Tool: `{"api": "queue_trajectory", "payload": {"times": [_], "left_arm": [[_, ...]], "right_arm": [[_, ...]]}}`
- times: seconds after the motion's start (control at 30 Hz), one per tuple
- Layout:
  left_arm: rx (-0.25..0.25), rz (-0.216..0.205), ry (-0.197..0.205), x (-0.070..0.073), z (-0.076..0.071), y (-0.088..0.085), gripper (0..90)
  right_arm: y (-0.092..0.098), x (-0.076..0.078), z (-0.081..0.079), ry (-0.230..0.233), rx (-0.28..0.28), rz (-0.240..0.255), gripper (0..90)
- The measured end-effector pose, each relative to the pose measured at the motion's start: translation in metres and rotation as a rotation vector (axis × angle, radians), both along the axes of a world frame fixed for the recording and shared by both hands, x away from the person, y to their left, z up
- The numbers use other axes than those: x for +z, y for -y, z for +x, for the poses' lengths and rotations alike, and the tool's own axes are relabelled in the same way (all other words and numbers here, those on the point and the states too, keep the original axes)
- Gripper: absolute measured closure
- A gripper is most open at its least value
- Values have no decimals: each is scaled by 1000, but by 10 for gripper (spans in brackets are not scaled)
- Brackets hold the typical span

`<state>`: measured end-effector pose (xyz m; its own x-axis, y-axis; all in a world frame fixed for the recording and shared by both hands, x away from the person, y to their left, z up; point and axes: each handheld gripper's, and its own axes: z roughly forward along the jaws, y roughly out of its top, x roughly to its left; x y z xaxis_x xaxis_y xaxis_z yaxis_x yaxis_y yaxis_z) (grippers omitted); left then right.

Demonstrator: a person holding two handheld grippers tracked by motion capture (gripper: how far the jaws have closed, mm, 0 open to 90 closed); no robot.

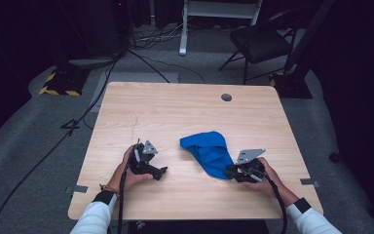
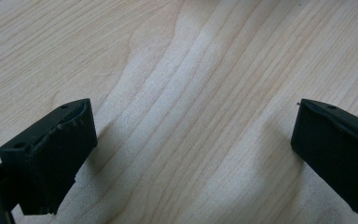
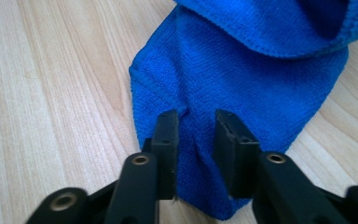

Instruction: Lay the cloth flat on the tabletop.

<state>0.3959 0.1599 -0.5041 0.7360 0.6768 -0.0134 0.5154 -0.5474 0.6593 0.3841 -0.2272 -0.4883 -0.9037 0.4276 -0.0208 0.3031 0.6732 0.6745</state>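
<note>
Right now the right tool (image 3: 195, 135) sits at the near tip of the blue cloth (image 3: 261, 84), its two black jaws a little apart with a pinched ridge of the fabric standing between them. Whether the pads still press on that ridge I cannot tell; the gap looks loose, more like a grip being let go than one held firm. From this tool the cloth runs away toward the middle of the surface (image 1: 175, 107), its long axis slanting from the near right corner up to the left, where it bunches into a folded hump. The right hand is plainly the nearer one. The left tool (image 1: 161, 170) rests low over bare wood just left of the cloth, apart from it, jaws spread wide with nothing between them. To reach the bunched end it would need to travel right and slightly forward.
</note>
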Motion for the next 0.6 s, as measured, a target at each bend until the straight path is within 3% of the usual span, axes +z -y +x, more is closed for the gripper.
{"api": "queue_trajectory", "payload": {"times": [0.07,0.1,0.13,0.2,0.27,0.33,0.47,0.6], "left_arm": [[-6,0,1,0,1,0,21],[-5,-6,14,1,1,-1,45],[-5,-6,14,1,1,-1,65],[-7,-40,14,3,6,1,204],[-3,-52,0,6,13,7,148],[-18,-56,18,9,18,14,198],[-28,-84,31,15,28,32,190],[-46,-70,79,16,35,53,226]], "right_arm": [[-1,1,0,10,2,-6,659],[0,7,0,25,-8,26,630],[0,7,0,25,-8,26,630],[1,13,2,47,-28,58,608],[0,16,4,62,-33,77,612],[-3,19,5,70,-40,84,613],[-15,20,8,86,-23,96,612],[-32,21,10,100,6,106,602]]}}
